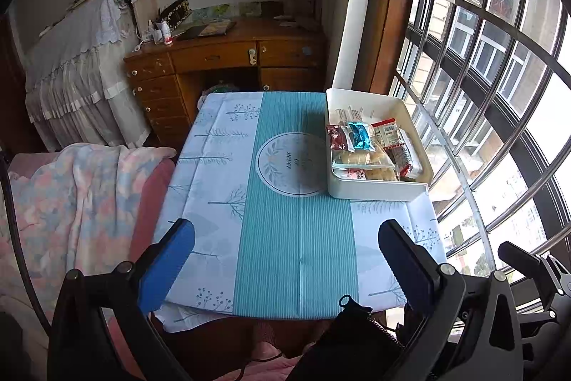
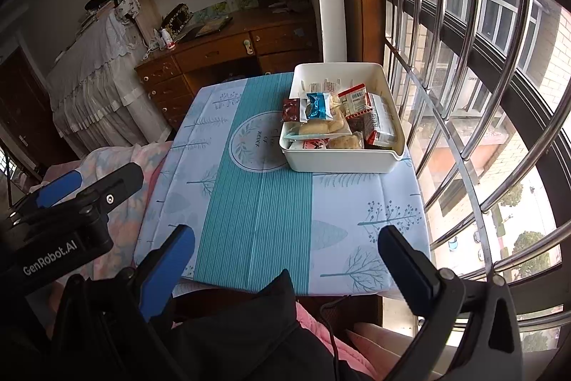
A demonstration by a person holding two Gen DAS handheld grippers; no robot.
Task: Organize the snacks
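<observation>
White bin (image 2: 339,163) of snacks (image 2: 335,120) on the teal-striped tablecloth (image 2: 249,213).

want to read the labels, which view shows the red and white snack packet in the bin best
The right wrist view: the red and white snack packet sits closer and its label faces the camera. The left wrist view shows the same packet smaller and more oblique.
</observation>
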